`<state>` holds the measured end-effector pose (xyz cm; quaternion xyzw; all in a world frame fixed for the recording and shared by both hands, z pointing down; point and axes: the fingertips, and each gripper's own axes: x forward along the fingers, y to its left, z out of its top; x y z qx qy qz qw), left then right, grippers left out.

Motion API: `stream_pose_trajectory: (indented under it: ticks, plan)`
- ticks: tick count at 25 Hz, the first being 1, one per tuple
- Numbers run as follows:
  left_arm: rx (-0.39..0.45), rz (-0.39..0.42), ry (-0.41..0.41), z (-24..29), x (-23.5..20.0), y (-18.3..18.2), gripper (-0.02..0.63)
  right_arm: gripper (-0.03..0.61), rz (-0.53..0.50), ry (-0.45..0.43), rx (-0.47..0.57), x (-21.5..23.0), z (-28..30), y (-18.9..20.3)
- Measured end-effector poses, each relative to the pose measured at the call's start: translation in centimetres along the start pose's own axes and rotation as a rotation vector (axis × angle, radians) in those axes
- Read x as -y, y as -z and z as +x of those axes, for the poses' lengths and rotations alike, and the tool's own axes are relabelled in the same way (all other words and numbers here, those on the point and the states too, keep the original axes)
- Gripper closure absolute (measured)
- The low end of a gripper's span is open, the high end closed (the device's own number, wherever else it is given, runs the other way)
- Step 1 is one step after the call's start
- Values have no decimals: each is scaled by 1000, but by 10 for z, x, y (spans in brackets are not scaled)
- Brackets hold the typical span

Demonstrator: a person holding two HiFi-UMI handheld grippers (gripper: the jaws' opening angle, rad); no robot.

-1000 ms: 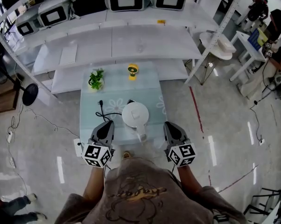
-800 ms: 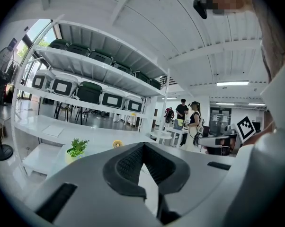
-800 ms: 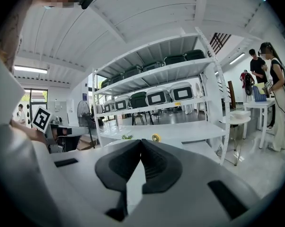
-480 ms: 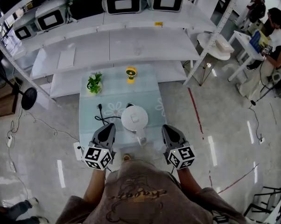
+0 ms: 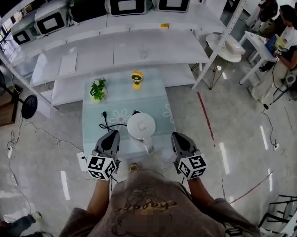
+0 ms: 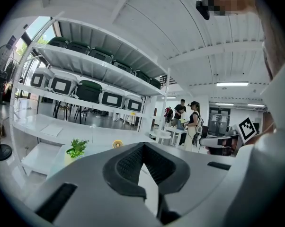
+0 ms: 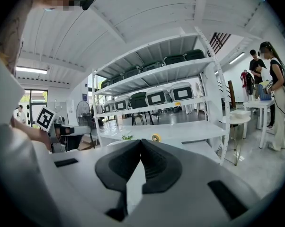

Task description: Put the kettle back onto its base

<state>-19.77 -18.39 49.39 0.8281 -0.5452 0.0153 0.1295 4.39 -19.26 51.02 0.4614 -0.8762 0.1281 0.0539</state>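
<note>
Kettle (image 5: pixel 140 126), white, stands upright on the glass table (image 5: pixel 153 95), in the near half toward the person. Seen from above, its body is round. The handle (image 5: pixel 147 144) sticks out toward the person and slightly right, so the kettle's long axis runs near-to-far along the table. A black cord (image 5: pixel 108 124) loops just left of the kettle and runs in under it. The base itself cannot be made out beneath the body. Left gripper (image 5: pixel 113 133) hovers at the near table edge, left of the kettle and clear of it. Its jaws are fully together and nothing is between the pads. Right gripper (image 5: pixel 177 134) is right of the kettle at the same edge, also apart from it. Its jaws are closed tip to tip and it is empty. Both grippers point away from the person, flanking the handle. Beyond the kettle, on the far part of the table, a small plant (image 5: pixel 97 89) sits to the left and a yellow object (image 5: pixel 136 78) near the middle.
</note>
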Motion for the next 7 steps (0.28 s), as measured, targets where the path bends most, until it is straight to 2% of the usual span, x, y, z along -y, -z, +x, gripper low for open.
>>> stream_pose_trajectory:
  ticks: [7]
  plan:
    - [32,-11,-12,-1,-6,-8,592,578,-9,-8,-1,0,3,-3]
